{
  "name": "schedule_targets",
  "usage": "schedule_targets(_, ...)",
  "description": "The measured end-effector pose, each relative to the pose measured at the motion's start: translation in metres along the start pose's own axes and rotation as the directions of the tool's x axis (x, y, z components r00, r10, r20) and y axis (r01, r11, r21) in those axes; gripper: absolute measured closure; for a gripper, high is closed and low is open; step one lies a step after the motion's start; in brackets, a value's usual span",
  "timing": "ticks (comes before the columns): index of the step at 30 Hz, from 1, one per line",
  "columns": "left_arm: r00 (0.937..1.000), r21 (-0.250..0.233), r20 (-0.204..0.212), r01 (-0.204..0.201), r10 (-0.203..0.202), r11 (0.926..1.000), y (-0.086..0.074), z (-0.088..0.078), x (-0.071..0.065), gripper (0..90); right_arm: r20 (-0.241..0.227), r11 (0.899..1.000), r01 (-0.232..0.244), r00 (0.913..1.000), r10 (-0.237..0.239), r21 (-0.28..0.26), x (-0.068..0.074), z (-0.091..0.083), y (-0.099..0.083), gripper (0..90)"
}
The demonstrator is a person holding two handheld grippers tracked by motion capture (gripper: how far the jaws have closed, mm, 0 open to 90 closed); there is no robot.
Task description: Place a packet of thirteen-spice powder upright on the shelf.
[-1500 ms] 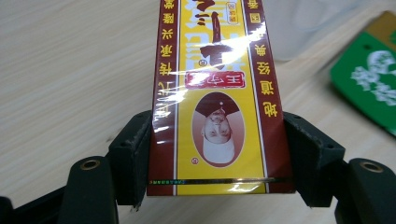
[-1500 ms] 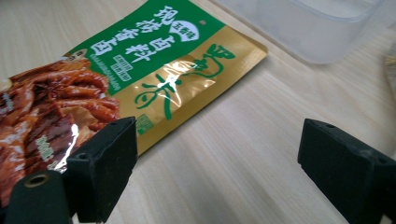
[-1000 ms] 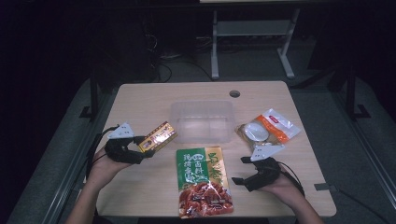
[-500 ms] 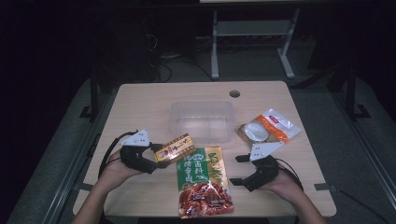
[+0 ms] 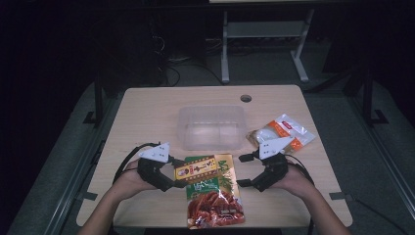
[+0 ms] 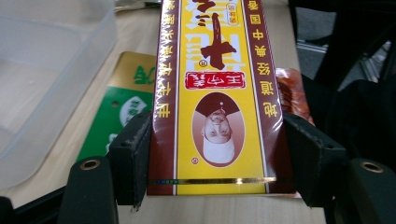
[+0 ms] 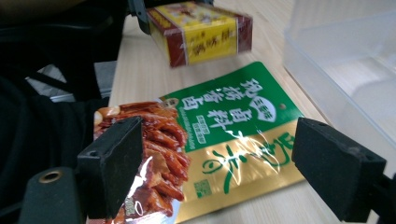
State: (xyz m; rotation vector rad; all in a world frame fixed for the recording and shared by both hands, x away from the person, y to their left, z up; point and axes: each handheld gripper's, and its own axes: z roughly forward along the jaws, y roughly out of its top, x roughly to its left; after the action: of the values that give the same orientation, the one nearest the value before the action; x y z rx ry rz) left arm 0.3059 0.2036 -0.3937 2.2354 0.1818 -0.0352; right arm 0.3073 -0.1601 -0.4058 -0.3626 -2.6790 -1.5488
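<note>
Your left claw is clamped on the yellow box, its two jaws pressing the box's long sides near one end; in the left gripper view the box runs straight ahead from between the jaws, above the green pouch. The rest of the box reaches past the claw's tips toward your right hand, over the top edge of the pouch. Your right claw has its jaws spread wide and holds nothing; in the right gripper view the pouch lies on the table just ahead of and between them, with the box farther on. The clear tub sits beyond both claws, and a white-and-orange packet lies just past your right claw.
</note>
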Motion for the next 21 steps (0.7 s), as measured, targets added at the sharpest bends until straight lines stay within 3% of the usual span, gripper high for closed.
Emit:
schedule_targets(5, 0.9996, 0.003, 0.022, -0.018, 0.018, 0.9998, 0.001, 0.003, -0.004, 31.8, -0.043, 0.999, 0.031, 0.9986, -0.032, -0.027, 0.001, 0.003, 0.009, 19.3)
schedule_targets(6, 0.9993, 0.000, 0.026, -0.025, 0.025, 0.9997, 0.002, 0.004, -0.005, 31.8, -0.072, 0.999, 0.039, 0.9966, -0.042, -0.034, 0.002, 0.006, 0.011, 19.3)
schedule_targets(14, 0.9969, -0.008, 0.061, -0.050, 0.051, 0.9987, 0.002, 0.011, -0.011, 31.8, -0.127, 0.996, 0.087, 0.9878, -0.090, -0.022, 0.006, 0.021, 0.026, 19.2)
schedule_targets(21, 0.9952, -0.014, 0.073, -0.065, 0.066, 0.9978, 0.002, 0.013, -0.013, 31.8, -0.142, 0.994, 0.107, 0.9840, -0.107, -0.009, 0.011, 0.033, 0.029, 18.7)
